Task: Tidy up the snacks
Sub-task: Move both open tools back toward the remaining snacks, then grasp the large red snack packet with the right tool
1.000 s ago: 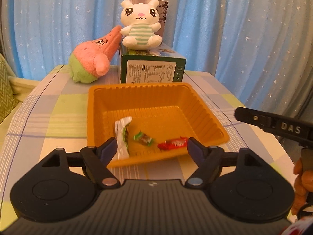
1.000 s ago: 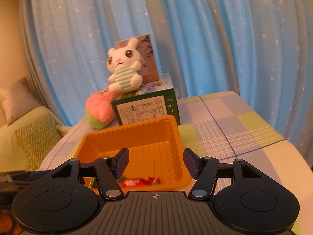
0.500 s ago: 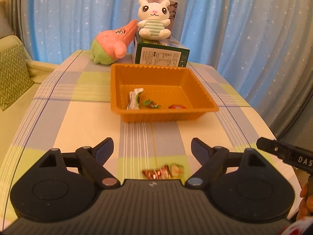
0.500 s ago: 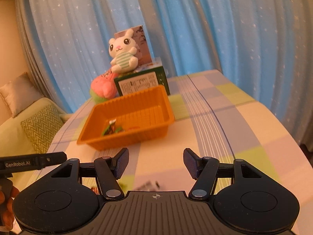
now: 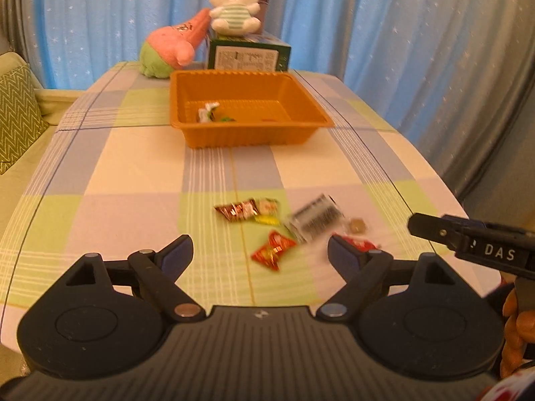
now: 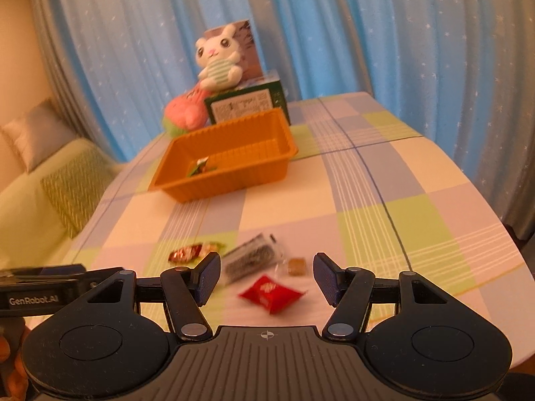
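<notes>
both grippers' fingers apart, empty, above loose snacks.

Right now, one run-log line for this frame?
left tool: open, empty | right tool: open, over red packet | orange tray: few candies | loose snacks near

Right gripper: jaws standing apart over the near end of the table, nothing between the pads.

Red packet: lying on the cloth, well in front of the orange tray, nearest the gripper.

Dark striped packet: lying blurred, nearer the tray than the red packet.

Small brown sweet: sitting just right of the striped packet.

Brown-and-green wrappers: lying left of it.

Orange tray: holding a few wrapped sweets.

Green box: standing just behind the tray, carrying a white rabbit toy.

Pink toy: lying behind the tray's left corner.

Left gripper: showing at the left edge, jaws unreadable.
</notes>
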Demonstrator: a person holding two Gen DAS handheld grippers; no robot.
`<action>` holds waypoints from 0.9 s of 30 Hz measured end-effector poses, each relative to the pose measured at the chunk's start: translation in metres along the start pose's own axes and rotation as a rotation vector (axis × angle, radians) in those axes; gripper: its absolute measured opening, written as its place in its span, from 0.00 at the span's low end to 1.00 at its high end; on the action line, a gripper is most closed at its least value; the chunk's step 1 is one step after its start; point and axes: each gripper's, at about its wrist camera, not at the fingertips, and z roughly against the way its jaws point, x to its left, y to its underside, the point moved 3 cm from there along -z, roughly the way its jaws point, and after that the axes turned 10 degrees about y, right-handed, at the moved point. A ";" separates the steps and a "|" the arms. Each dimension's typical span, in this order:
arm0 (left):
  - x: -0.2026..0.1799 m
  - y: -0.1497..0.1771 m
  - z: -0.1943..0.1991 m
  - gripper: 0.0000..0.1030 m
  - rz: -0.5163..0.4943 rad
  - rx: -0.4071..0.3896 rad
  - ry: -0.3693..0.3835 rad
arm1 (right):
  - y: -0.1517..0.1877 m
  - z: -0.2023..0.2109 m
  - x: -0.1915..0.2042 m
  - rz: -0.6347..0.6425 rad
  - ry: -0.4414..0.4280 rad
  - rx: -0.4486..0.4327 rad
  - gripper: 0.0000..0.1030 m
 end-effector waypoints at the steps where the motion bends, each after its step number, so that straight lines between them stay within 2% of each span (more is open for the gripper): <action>1: -0.003 0.002 0.001 0.84 -0.007 0.000 0.003 | 0.002 0.002 0.001 0.008 -0.001 0.001 0.60; 13: -0.006 0.009 0.005 0.84 -0.031 0.021 0.003 | 0.010 0.008 -0.003 0.050 0.003 0.008 0.60; 18: -0.003 0.009 -0.002 0.84 -0.045 0.031 -0.003 | 0.012 -0.004 -0.002 0.121 0.006 0.028 0.60; 27: 0.010 0.008 -0.028 0.84 -0.042 0.070 -0.004 | 0.015 -0.042 -0.003 0.202 -0.040 0.102 0.60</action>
